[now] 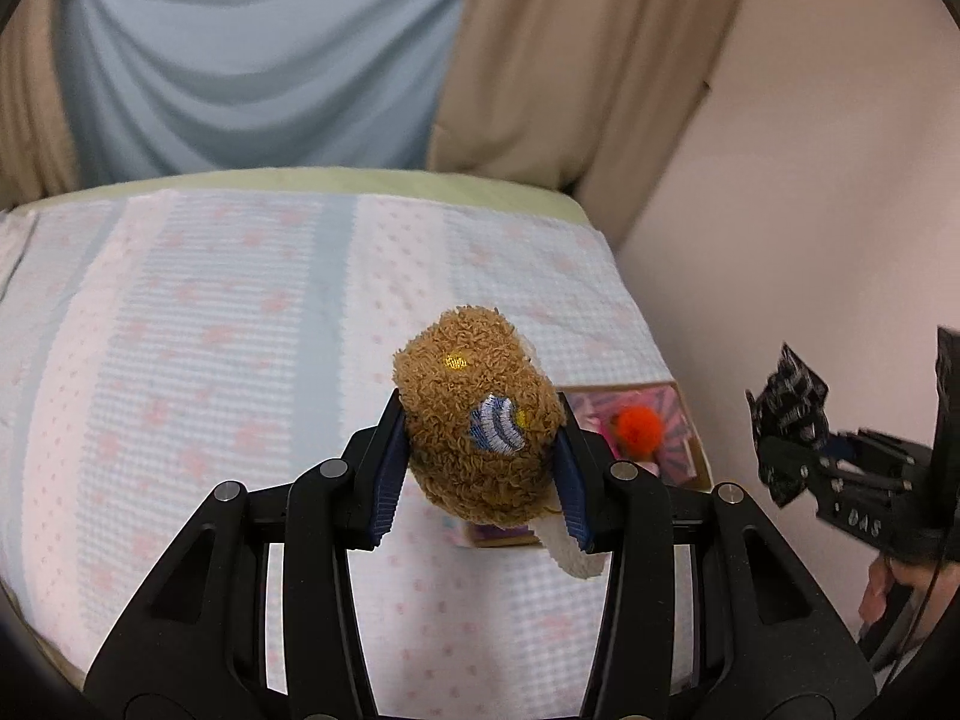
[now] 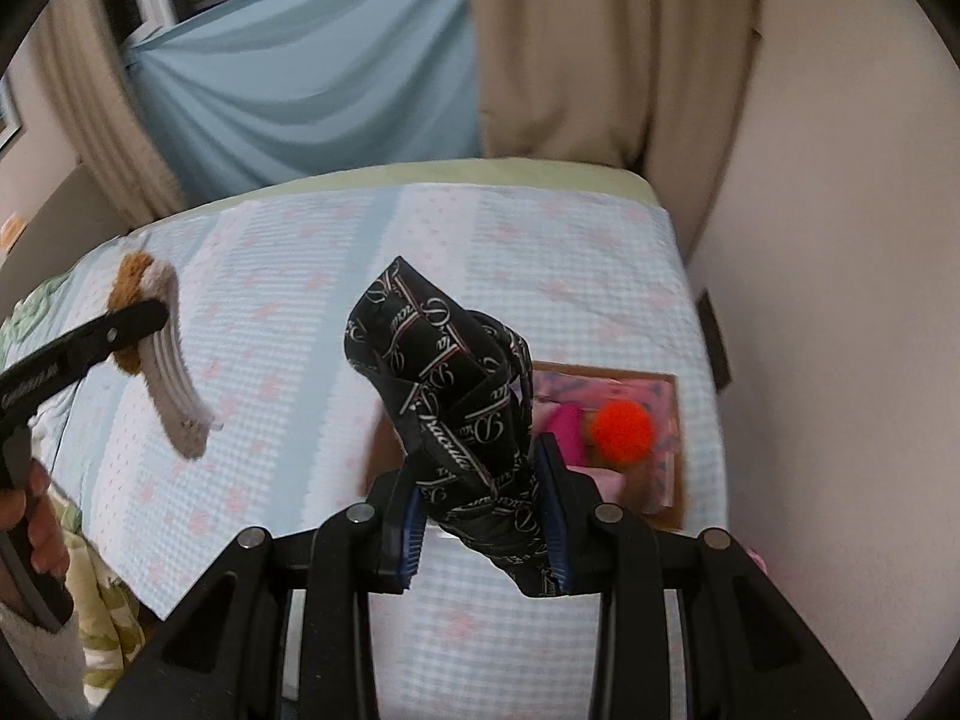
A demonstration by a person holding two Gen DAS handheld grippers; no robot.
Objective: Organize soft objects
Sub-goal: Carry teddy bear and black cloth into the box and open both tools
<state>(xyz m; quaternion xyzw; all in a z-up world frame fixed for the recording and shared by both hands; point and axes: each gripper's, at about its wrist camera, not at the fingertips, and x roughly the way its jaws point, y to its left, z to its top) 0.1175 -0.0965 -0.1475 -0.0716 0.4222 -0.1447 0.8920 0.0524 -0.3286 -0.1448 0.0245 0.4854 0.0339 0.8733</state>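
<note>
Brown curly plush fills the middle of the left wrist view: a soft toy (image 1: 480,420) with a stitched blue-and-white striped patch and small yellow dots, clamped between the blue pads of the left gripper (image 1: 480,468). A white ribbed part of the toy hangs down past the right pad. The toy is held clear above the bed (image 1: 180,330), which is covered in a pale blue-and-white checked blanket with pink marks. In the right wrist view the right gripper (image 2: 483,516) is closed tight on a black cloth (image 2: 450,378) printed with white script and thin red-and-white lines; the cloth is bunched and stands up out of the jaws, with a short end poking below them. Near the right edge of the bed lies an open box (image 2: 672,450) with a tan rim and pink contents, and an orange pompom (image 2: 621,432) sits inside it. The same box (image 1: 690,438) and pompom (image 1: 639,429) show just right of the toy in the left view, partly hidden behind it. From the right camera the toy (image 2: 162,348) appears far left, above the blanket's left side, with the person's hand (image 2: 36,516) on the handle below it. From the left camera the black cloth (image 1: 786,414) appears at far right, beside the pinkish wall. Beige and light blue curtains hang behind the bed.
</note>
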